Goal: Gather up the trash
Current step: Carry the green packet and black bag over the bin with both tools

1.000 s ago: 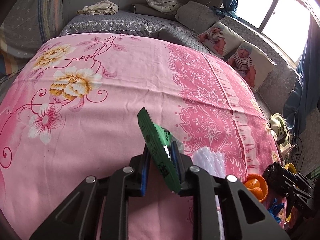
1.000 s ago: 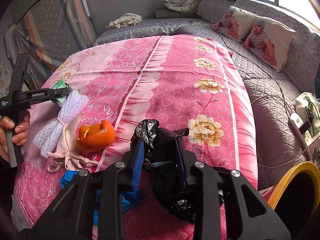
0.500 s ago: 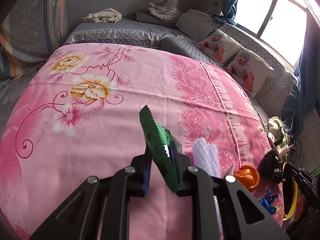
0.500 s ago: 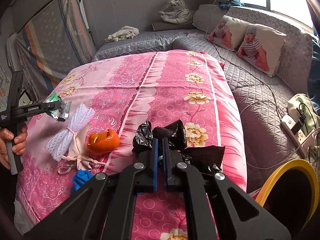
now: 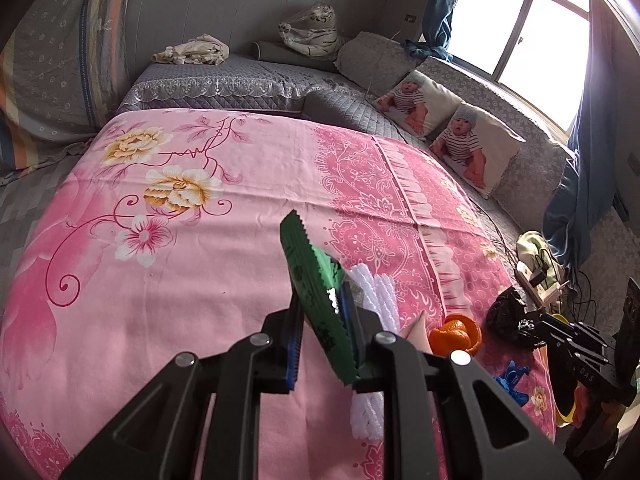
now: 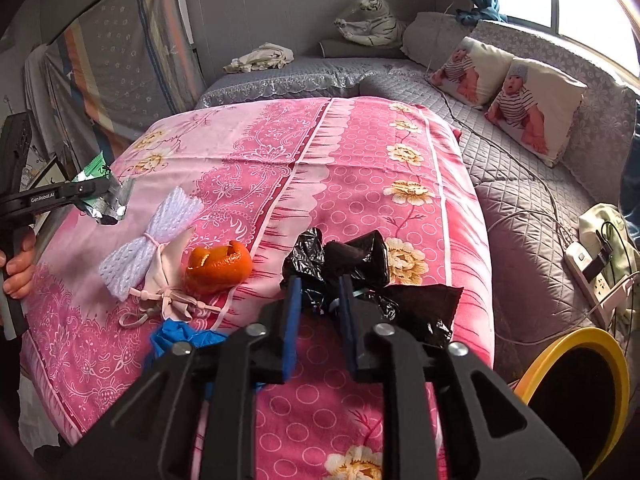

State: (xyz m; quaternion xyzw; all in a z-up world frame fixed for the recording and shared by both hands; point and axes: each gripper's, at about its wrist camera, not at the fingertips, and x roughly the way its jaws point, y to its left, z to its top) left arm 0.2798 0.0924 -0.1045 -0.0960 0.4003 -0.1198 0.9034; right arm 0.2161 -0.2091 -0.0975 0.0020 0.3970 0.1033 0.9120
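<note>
The bed point(image 6: 360, 152) has most of the trash left on it, so the job looks barely begun. The yellow bin point(image 6: 576, 392) stands at 4 o'clock in the right view; what it holds is hidden. The black bag point(image 6: 416, 308) lies between the right gripper point(image 6: 320, 300) jaws, which have just been opening and stand spread. At 9 o'clock lie netting point(image 6: 152, 240), peel point(image 6: 220, 268) and a blue glove point(image 6: 180, 338). The left gripper point(image 5: 320, 312) pinches a green wrapper point(image 5: 308, 276), lifted clear.
</note>
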